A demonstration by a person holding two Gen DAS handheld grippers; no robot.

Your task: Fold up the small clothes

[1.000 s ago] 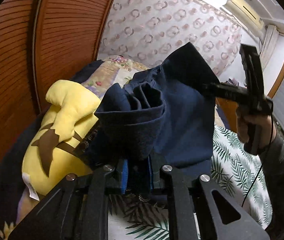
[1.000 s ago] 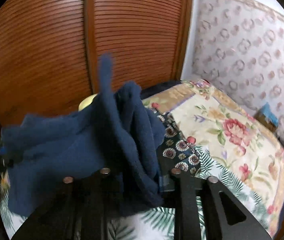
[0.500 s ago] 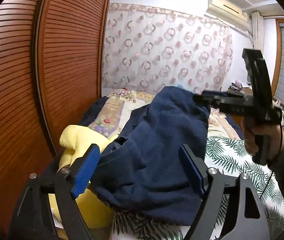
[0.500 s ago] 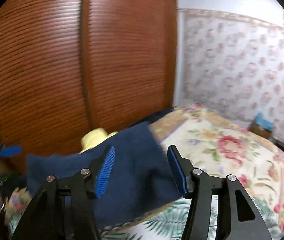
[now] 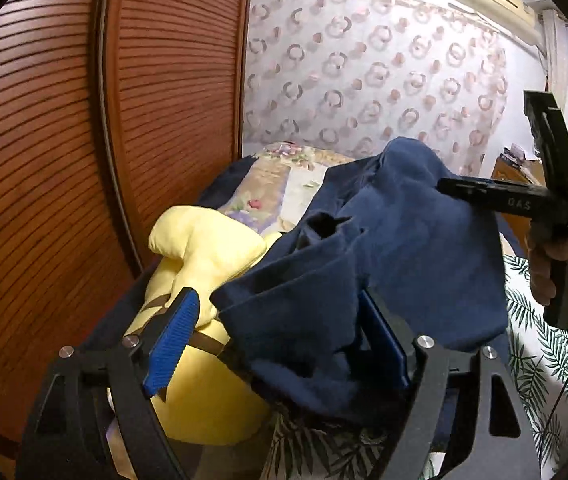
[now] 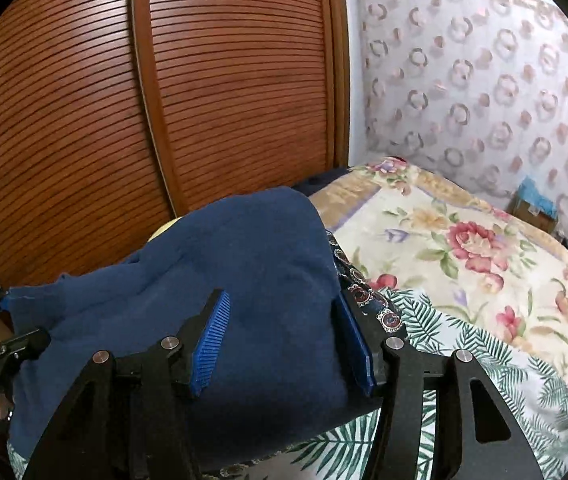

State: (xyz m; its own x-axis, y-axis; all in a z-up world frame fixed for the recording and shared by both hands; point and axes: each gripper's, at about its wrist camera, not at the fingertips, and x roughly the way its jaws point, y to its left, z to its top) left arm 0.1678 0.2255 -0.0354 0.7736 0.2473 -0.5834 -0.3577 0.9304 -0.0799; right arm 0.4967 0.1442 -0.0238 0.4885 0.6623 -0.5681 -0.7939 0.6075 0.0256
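While both pairs of jaws are standing apart, the left gripper (image 5: 280, 336) is framing a bunched edge of the navy garment (image 5: 383, 264), its blue pads wide and pressing on nothing; these jaws have just been opening, with cloth lying loosely between them. In the right wrist view, the right gripper (image 6: 284, 344) is showing the same condition: its jaws, moderately spread and likewise just opened, are straddling the garment's smooth fold without clamping it. Just beyond the left gripper, the garment is draping partly over a yellow plush toy (image 5: 204, 252) and partly onto the leaf-print sheet (image 6: 463, 344) of the bed. Farther off, a floral quilt (image 6: 463, 232) is covering the bed, and a slatted wooden door (image 6: 224, 92) and a patterned curtain (image 5: 363, 80) are closing the background.

Judged from this arrangement, the step in hand is a release after laying the cloth down, with the fold not yet tidy. The next move is likely calling for fresh grips on two free edges or corners, then drawing the garment flat on the sheet, clear of the toy.
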